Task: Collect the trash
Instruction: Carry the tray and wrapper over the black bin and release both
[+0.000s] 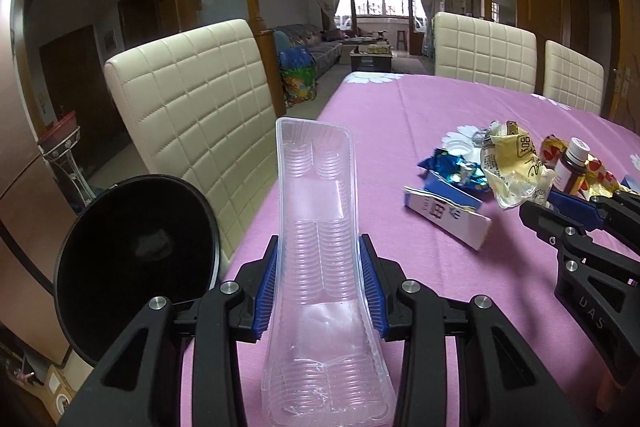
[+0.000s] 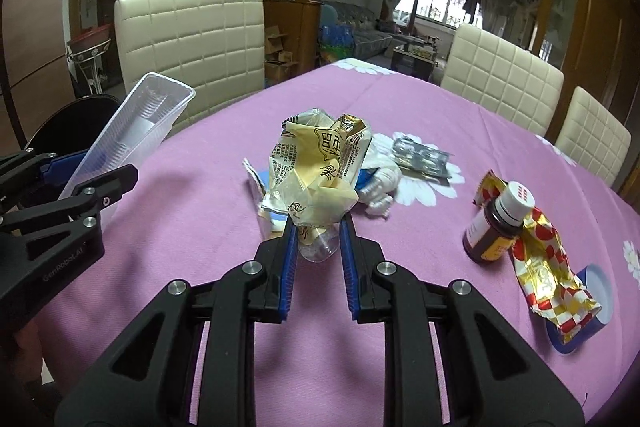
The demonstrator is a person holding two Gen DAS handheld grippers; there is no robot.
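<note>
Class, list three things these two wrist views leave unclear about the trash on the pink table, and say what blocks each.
1. Black bin interior: left wrist view, too dark to see contents.
2. Items under the yellow wrapper: right wrist view, the wrapper held by the right hand-held gripper covers them.
3. Brown bottle label: right wrist view, turned away and partly covered by the red-checked wrapper.

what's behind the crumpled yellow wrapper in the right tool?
Behind the crumpled yellow wrapper: white crumpled tissue, a silver blister pack, blue-white carton edges. The wrapper covers the rest.
</note>
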